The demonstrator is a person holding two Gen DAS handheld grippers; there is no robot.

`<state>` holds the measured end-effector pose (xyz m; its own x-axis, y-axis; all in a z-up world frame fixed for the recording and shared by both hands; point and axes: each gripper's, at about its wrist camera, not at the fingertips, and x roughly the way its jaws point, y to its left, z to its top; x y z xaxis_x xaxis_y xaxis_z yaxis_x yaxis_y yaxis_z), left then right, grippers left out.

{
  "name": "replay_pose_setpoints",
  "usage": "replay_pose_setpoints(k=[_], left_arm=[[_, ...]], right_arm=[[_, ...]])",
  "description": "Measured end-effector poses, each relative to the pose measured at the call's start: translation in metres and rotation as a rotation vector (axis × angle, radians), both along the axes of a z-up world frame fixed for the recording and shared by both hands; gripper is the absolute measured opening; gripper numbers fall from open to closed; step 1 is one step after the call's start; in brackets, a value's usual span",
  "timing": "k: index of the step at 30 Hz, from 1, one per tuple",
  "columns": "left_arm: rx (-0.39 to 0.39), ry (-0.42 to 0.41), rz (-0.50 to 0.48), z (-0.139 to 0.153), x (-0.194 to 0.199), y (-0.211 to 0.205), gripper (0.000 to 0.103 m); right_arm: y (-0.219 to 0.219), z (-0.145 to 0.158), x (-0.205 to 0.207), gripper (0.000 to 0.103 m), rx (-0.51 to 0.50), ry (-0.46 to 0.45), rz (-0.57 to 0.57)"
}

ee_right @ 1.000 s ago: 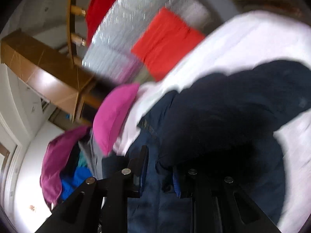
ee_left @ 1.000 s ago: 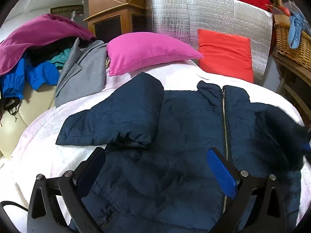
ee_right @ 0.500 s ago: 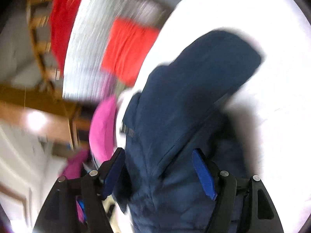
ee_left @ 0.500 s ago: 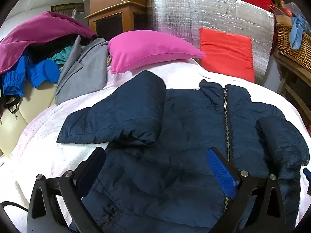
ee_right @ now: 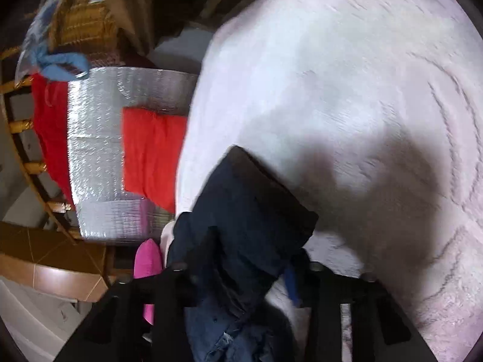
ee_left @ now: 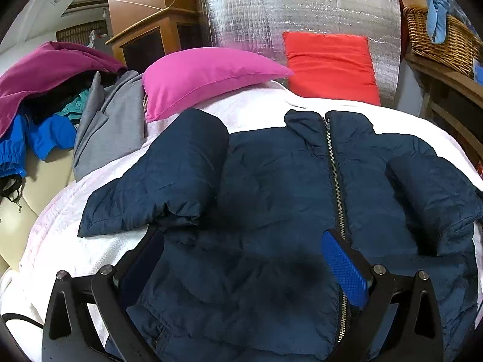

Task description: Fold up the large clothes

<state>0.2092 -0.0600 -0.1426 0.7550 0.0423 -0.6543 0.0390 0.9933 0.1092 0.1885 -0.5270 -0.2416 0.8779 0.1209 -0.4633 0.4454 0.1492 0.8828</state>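
Since a second earlier the right-hand sleeve had come off the jacket's chest and swung outward, and the right tongs [ee_right: 241,274] had just been closing, with the sleeve between them. In the right wrist view the navy sleeve [ee_right: 256,211] ran up from the tongs over the white bedspread [ee_right: 347,75], its cuff end lying on the cover; the pads looked pinched on the fabric, though blur hid the contact itself. The left tongs [ee_left: 241,259] hovered wide apart over the lower front of the jacket [ee_left: 271,181], gripping nothing.

The jacket lay face up in the middle of the bed, zipped, collar toward the pillows — its left sleeve [ee_left: 157,181] folded in across its own shoulder. Beyond it sat the pink pillow [ee_left: 205,78] and the red cushion [ee_left: 329,63], with a heap of other clothes [ee_left: 45,90] off to the left and a wicker basket [ee_left: 440,39] at the right.

Padded and slick-looking, the jacket would likely be light but springy, so folds may puff open and thin pinches may slip. A bite on a cuff, the hem or a seam edge — not the smooth quilted middle — seemed the safer hold.
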Motion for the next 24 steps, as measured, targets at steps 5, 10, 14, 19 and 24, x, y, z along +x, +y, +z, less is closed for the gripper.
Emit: replay_pose_setpoints(k=[5,10,14,19,24], left_arm=[[-0.036,-0.009,0.019,0.008,-0.001,0.007,0.103],[-0.048,-0.020,0.042,0.011,-0.005,0.016,0.103],[-0.044,-0.027,0.055,0.012,-0.007,0.025,0.103],[-0.044,-0.030,0.068,0.013,-0.005,0.038,0.103],[-0.063,-0.021,0.089,0.014,0.000,0.050,0.103]], right_arm=[[0.038,0.075,0.014,0.027,-0.276,-0.119,0.107],[0.112,0.130,0.032,0.023,-0.472,-0.272,0.298],[0.174,0.143,0.048,0.023,-0.536,-0.346,0.455],[0.237,0.134,0.066,0.023,-0.535,-0.372,0.647],[0.258,0.078,0.076,0.024,-0.376,-0.255,0.781]])
